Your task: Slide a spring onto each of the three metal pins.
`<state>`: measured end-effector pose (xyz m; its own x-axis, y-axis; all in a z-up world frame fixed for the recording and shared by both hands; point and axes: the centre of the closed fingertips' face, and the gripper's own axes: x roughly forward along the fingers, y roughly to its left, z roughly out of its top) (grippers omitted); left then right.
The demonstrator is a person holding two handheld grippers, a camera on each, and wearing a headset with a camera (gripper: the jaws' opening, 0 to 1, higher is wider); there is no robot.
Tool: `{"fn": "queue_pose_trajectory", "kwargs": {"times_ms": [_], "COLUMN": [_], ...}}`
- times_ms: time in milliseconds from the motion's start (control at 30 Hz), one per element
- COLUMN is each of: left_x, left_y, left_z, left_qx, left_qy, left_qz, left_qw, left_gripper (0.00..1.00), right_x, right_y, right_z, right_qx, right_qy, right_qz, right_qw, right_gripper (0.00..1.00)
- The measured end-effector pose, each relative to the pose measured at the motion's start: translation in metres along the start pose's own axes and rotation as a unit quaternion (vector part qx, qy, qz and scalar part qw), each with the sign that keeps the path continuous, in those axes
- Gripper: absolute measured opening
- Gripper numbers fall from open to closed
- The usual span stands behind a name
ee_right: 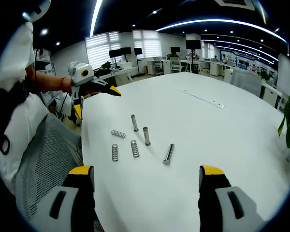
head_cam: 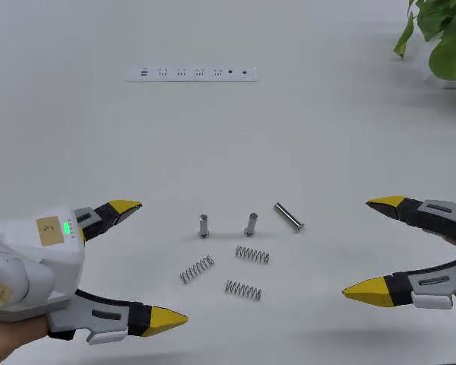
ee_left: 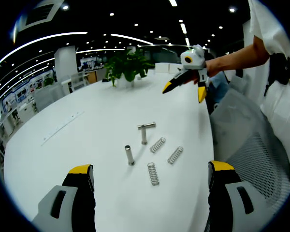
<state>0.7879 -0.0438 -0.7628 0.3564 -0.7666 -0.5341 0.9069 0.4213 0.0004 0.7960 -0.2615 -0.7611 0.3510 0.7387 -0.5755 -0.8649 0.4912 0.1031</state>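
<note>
Two short metal pins (head_cam: 204, 226) (head_cam: 251, 224) stand upright on the white table (head_cam: 228, 152), and a third pin (head_cam: 288, 216) lies flat to their right. Three loose springs (head_cam: 197, 269) (head_cam: 252, 255) (head_cam: 243, 290) lie just in front of them. My left gripper (head_cam: 153, 261) hovers open at the lower left, apart from the parts. My right gripper (head_cam: 361, 245) is open at the right, also holding nothing. In the left gripper view the pins (ee_left: 129, 154) and springs (ee_left: 153, 173) sit ahead of the open jaws. The right gripper view has the lying pin (ee_right: 168, 153) nearest.
A white power strip (head_cam: 191, 74) lies at the far side of the table. A potted green plant (head_cam: 441, 34) stands at the far right corner. A mesh chair (ee_left: 261, 159) stands by the table edge near the person.
</note>
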Motion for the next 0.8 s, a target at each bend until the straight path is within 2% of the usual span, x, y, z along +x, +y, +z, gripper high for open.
{"fn": "queue_pose_trajectory", "kwargs": {"times_ms": [367, 600, 700, 800], "left_x": [-0.001, -0.001, -0.001, 0.0], "left_y": [0.001, 0.003, 0.003, 0.003], "left_z": [0.003, 0.003, 0.003, 0.004], "left_qx": [0.0, -0.001, -0.001, -0.002], "left_qy": [-0.005, -0.007, -0.008, -0.011], "left_qz": [0.001, 0.003, 0.002, 0.002], "left_qw": [1.0, 1.0, 1.0, 0.9999], "left_gripper": [1.0, 1.0, 1.0, 1.0], "right_x": [0.006, 0.017, 0.023, 0.028], "right_y": [-0.009, -0.015, -0.019, -0.023], "right_z": [0.012, 0.024, 0.027, 0.028], "right_qx": [-0.005, -0.008, -0.009, 0.007], "right_qy": [0.007, 0.01, 0.019, 0.029], "right_qz": [0.0, 0.003, 0.002, 0.006], "right_qw": [1.0, 0.9999, 0.9998, 0.9995], "right_gripper": [0.87, 0.82, 0.79, 0.72]}}
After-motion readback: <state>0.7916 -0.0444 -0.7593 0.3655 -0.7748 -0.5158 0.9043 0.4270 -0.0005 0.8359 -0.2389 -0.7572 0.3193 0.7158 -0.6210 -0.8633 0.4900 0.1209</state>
